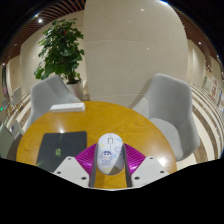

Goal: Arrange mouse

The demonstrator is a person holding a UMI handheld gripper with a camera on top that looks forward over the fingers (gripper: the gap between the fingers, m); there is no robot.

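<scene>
A white mouse (110, 151) with a small cartoon print stands between the two fingers of my gripper (110, 160). Both magenta pads (88, 158) press against its sides, so the gripper is shut on it. The mouse sits over the near part of a round wooden table (100, 122). I cannot tell whether its underside touches the tabletop. A dark rectangular mat (60, 148) lies on the table just left of the left finger.
Two grey chairs stand at the table's far side, one at the left (48, 95) and one at the right (168, 105). A flat white item (68, 105) lies near the table's far left edge. A potted plant (62, 50) and a wide pale column (125, 45) stand beyond.
</scene>
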